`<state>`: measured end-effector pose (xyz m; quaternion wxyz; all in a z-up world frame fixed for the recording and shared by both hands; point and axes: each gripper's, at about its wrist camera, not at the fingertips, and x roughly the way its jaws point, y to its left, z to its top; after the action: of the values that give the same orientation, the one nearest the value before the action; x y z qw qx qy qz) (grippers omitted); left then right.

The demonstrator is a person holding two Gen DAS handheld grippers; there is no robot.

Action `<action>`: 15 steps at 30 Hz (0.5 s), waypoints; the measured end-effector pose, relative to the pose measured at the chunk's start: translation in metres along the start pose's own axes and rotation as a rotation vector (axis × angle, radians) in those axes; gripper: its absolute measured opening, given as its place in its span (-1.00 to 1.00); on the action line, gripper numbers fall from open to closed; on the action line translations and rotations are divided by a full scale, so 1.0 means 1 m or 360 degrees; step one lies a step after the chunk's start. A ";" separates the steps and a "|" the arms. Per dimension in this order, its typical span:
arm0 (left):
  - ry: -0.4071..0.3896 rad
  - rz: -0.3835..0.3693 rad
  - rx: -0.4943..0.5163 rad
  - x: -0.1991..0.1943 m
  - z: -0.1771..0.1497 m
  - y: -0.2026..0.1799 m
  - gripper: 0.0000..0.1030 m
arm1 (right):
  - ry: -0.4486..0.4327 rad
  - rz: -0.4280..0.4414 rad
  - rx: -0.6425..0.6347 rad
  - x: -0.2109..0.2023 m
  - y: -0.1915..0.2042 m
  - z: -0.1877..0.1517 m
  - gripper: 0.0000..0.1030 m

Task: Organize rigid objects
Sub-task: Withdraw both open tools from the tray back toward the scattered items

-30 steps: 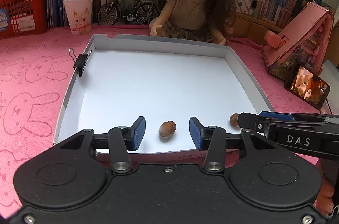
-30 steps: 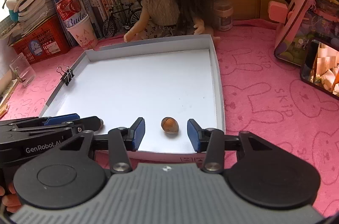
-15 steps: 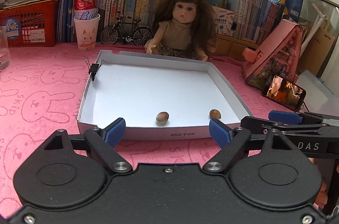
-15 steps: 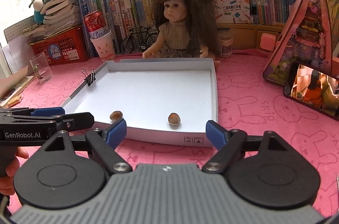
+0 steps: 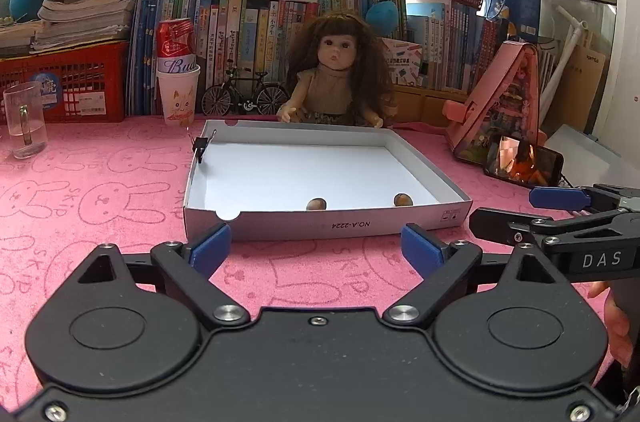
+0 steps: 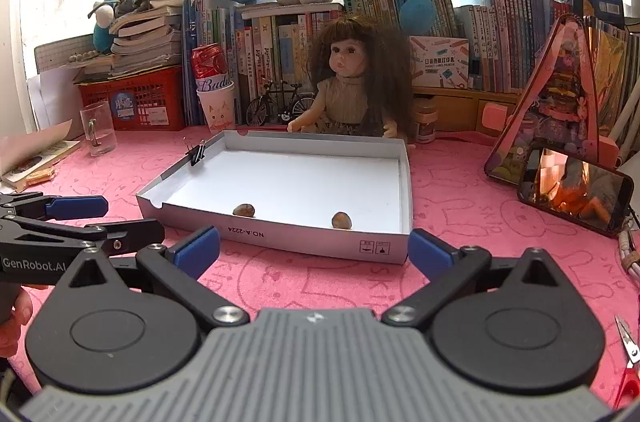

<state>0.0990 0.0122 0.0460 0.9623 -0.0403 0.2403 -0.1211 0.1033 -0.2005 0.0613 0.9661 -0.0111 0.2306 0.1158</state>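
A shallow white cardboard tray (image 5: 320,224) lies on the pink mat, with two brown nuts inside near its front wall. One nut (image 5: 317,204) sits near the middle, the other nut (image 5: 403,200) to its right. In the right wrist view the same nuts (image 6: 244,210) (image 6: 341,220) rest on the tray floor. My left gripper (image 5: 316,242) hovers in front of the tray, its jaws opening with nothing between them. My right gripper (image 6: 314,246) is beside it, jaws also opening and empty. Each gripper appears in the other's view: the right gripper (image 5: 508,208) and the left gripper (image 6: 130,216).
A black binder clip (image 5: 199,145) grips the tray's left wall. A doll (image 5: 338,78) sits behind the tray. A glass mug (image 5: 24,120) and a paper cup with a can (image 5: 178,98) stand at the left. A phone (image 5: 522,164), a pink toy house (image 5: 500,110) and scissors (image 6: 628,354) are on the right.
Both grippers have drawn back from the tray toward me and their jaws have spread wide. The two nuts stay on the tray floor, now farther away.
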 end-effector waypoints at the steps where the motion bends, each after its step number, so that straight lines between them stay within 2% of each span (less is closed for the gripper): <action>1: 0.0006 0.0007 -0.0009 -0.001 -0.002 0.000 0.77 | -0.0010 -0.0008 -0.0005 -0.003 0.002 -0.003 1.00; 8: -0.0023 0.0019 0.0001 -0.020 -0.020 0.002 0.77 | -0.0076 -0.0064 -0.0036 -0.021 0.009 -0.027 1.00; 11: -0.0036 0.0000 -0.0007 -0.029 -0.031 0.003 0.77 | -0.0088 -0.0023 -0.0052 -0.029 0.012 -0.039 1.00; 15: -0.0040 0.0011 -0.0077 -0.038 -0.044 0.009 0.72 | -0.0081 -0.0014 -0.0130 -0.039 0.021 -0.053 0.84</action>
<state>0.0477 0.0298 0.0227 0.9644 -0.0641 0.2313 -0.1114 0.0410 -0.1930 0.0321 0.9709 -0.0486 0.2009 0.1210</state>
